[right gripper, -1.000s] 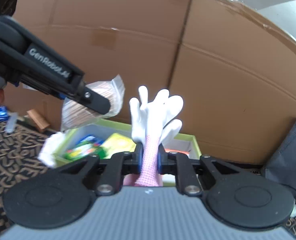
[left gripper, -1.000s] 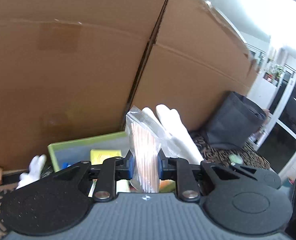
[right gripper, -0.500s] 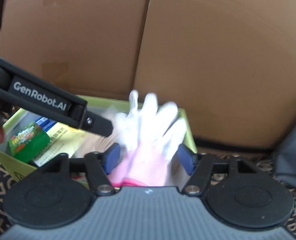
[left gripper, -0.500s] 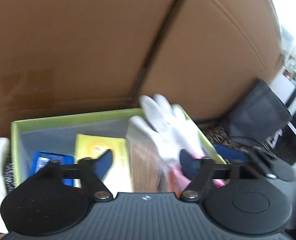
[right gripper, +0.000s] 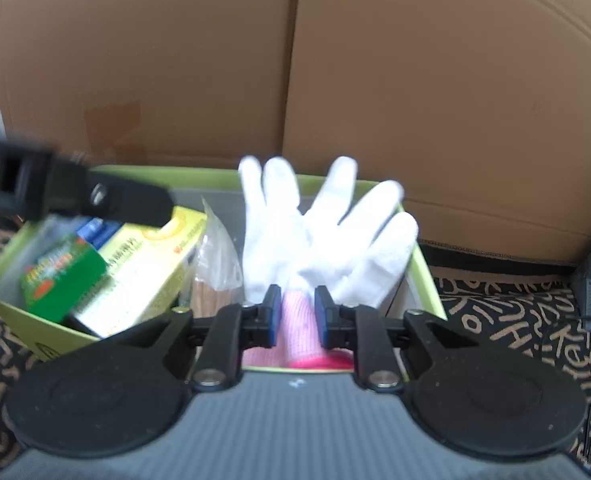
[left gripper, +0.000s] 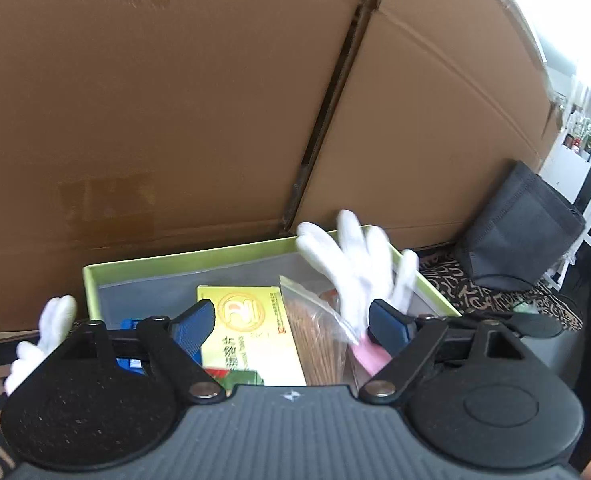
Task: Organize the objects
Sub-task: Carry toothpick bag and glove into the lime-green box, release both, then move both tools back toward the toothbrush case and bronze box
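Note:
A green-rimmed box (left gripper: 151,266) (right gripper: 423,264) sits against a cardboard wall. In it lie a yellow carton (left gripper: 247,324) (right gripper: 143,264), a clear bag of thin wooden sticks (left gripper: 315,332) (right gripper: 215,264), a green packet (right gripper: 61,280) and a blue packet (left gripper: 129,362). My left gripper (left gripper: 291,330) is open and empty above the box. My right gripper (right gripper: 297,316) is shut on the pink cuff of white gloves (right gripper: 319,232) (left gripper: 355,264), held upright over the box's right side.
A large cardboard box (left gripper: 215,100) forms the wall behind. A dark grey bag (left gripper: 523,224) stands at the right on a patterned black rug (right gripper: 515,320). Another white glove (left gripper: 43,336) lies left of the green box.
My left gripper opened and dropped the bag of sticks into the box. My right gripper opened briefly, then closed again on the glove cuff, lower over the box.

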The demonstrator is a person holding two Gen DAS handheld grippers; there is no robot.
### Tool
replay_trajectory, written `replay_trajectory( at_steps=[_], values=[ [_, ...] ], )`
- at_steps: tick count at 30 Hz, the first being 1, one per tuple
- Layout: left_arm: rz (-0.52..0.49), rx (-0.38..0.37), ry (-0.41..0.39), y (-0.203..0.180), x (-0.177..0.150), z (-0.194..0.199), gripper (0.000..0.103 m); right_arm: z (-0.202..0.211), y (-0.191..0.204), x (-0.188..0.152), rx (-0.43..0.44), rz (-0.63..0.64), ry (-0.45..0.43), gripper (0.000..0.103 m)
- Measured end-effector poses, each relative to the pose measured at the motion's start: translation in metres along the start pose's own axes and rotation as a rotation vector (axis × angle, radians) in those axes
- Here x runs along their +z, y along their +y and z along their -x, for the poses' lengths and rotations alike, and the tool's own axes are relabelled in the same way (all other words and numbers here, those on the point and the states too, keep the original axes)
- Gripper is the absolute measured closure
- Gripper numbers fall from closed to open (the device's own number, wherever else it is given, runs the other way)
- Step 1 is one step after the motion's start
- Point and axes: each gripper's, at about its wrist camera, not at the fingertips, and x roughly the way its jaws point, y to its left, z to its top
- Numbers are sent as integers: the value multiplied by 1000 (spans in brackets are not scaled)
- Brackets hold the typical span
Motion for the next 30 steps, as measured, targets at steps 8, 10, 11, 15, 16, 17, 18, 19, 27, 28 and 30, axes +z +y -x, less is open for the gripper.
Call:
replay_trajectory(
  at_steps=[8, 10, 11, 15, 16, 17, 18, 19, 27, 28, 30],
  values=[
    [25, -36, -81, 3, -29, 69, 8, 83, 0, -9, 10, -36, -191, 16],
    [20, -49, -101, 7, -42, 91, 6, 97, 13, -13, 28, -51, -222, 11],
    [23, -49, -116, 10, -50, 102, 2, 98, 14, -11, 50, -53, -232, 8],
    [43, -17, -157, 29, -82, 141, 0, 131, 48, -31, 120, -39, -253, 2],
    [45, 7, -151, 35, -90, 148, 0, 135, 56, -35, 134, -30, -253, 1],
    [59, 40, -144, 41, -99, 153, 0, 137, 65, -39, 146, -22, -250, 1],
    [78, 65, -138, 48, -108, 157, 0, 140, 73, -43, 157, -13, -245, 1],
    [100, 81, -131, 56, -116, 163, 0, 143, 82, -48, 168, -4, -239, 0],
    [225, 293, -29, 122, -165, 190, 0, 131, 156, -77, 290, 46, -147, 0],
    [237, 320, -23, 130, -169, 193, 0, 126, 165, -80, 301, 53, -132, 0],
    [270, 351, -21, 148, -174, 202, 0, 118, 183, -83, 323, 74, -106, 0]
  ],
)
